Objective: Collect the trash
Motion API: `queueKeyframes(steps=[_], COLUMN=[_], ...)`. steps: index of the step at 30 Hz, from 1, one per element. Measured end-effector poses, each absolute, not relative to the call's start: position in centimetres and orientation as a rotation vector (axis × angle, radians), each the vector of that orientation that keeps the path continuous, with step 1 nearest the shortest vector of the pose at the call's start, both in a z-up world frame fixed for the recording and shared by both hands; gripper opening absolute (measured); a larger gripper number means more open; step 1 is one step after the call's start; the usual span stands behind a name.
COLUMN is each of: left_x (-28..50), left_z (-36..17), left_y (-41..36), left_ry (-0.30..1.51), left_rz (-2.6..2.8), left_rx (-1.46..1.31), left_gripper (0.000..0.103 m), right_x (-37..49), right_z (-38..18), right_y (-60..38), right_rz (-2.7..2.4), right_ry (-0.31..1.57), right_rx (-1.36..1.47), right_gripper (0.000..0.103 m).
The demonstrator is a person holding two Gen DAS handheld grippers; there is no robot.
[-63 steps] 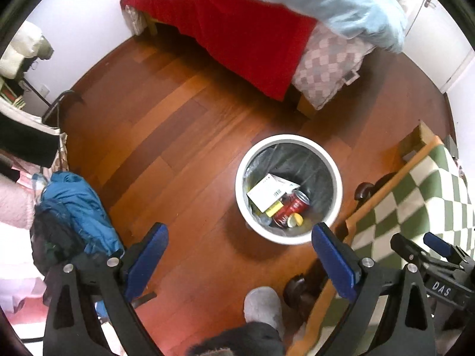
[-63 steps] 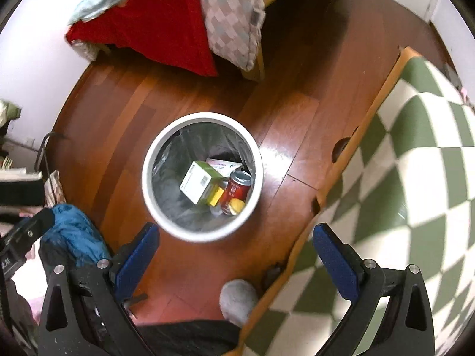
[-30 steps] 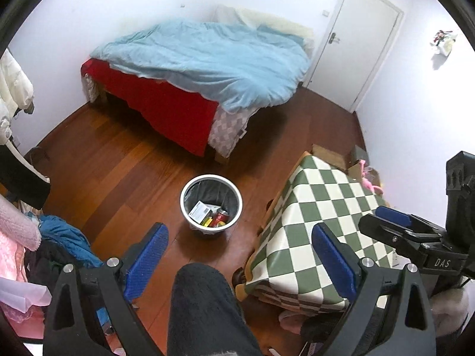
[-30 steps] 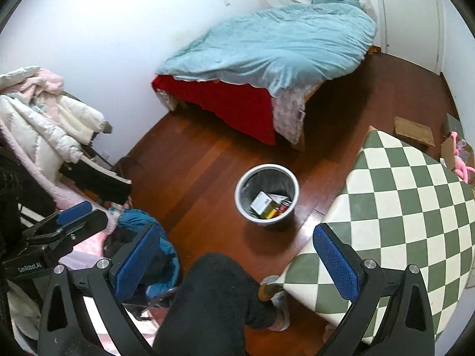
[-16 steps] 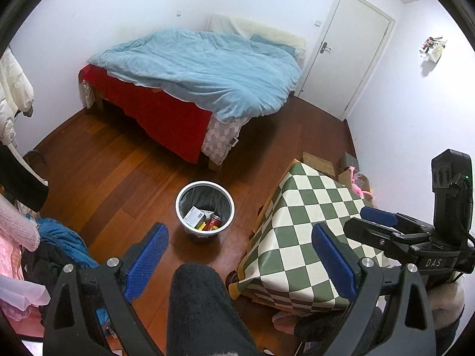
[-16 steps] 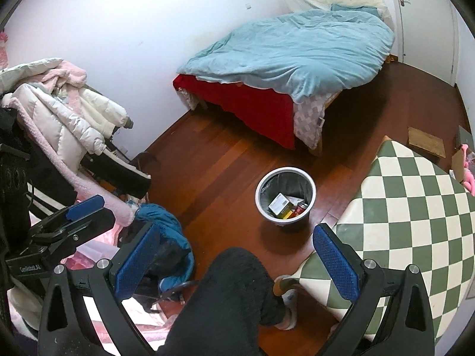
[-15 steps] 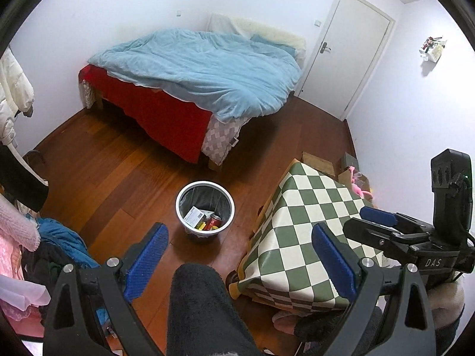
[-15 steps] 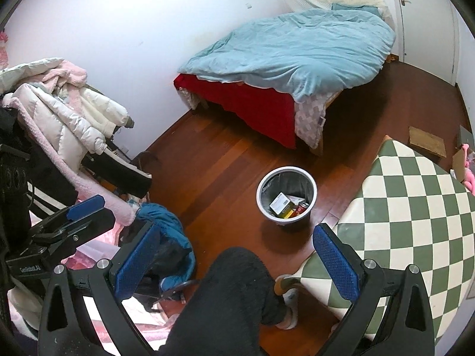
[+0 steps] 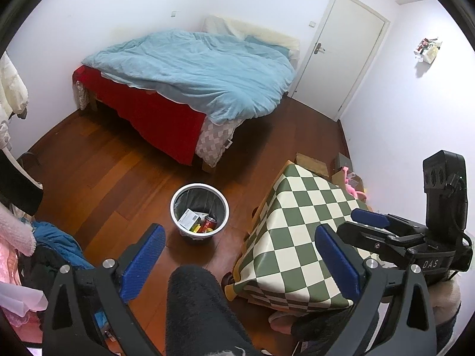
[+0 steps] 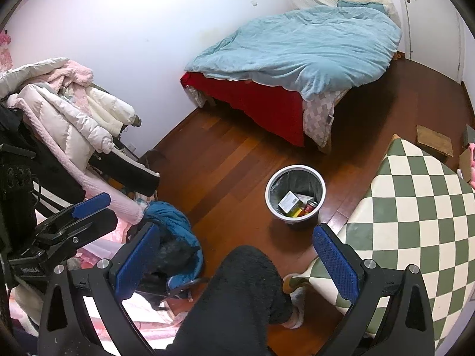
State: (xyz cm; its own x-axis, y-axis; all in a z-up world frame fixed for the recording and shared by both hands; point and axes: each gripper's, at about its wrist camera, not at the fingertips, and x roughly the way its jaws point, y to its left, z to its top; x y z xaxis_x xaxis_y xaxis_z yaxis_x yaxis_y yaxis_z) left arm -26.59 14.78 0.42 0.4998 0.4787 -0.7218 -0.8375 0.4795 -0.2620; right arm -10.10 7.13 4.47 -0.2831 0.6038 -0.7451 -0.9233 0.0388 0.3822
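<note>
The round white plastic bin (image 9: 199,207) stands on the wooden plank floor (image 9: 98,178), between the bed with the light blue duvet (image 9: 202,74) behind it and the worktop with the green and cream checked cover (image 9: 299,243) to its right. Inside the bin lie a white cardboard box (image 9: 190,219) and, just beside it, a red metal can (image 9: 210,224). To the left, a heap of coats (image 10: 65,112) hangs over a crumpled blue jacket (image 10: 175,225) on the floor. A white door (image 9: 341,53) is behind the bed, on the right.

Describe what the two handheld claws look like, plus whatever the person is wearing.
The left claw and right claw look alike: black angular frames with silver bolts and blue textured pads. Each carries a boxy black camera unit and white lettering, with a thin cable beside it. The person wears dark fuzzy trousers and light socks.
</note>
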Motion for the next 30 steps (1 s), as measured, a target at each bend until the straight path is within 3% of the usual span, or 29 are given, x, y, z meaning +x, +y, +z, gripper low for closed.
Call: queueKeyframes(steps=[30], left_x=[-25.5], left_z=[0.0], left_y=[15.6], left_ry=[0.63], left_rz=[0.832], left_rx=[-0.669], left_gripper=[0.103], right_x=[-8.9], right_z=[4.3], right_y=[7.4], right_rz=[1.587], right_ry=[1.064], right_rx=[-0.41], right_gripper=[0.103])
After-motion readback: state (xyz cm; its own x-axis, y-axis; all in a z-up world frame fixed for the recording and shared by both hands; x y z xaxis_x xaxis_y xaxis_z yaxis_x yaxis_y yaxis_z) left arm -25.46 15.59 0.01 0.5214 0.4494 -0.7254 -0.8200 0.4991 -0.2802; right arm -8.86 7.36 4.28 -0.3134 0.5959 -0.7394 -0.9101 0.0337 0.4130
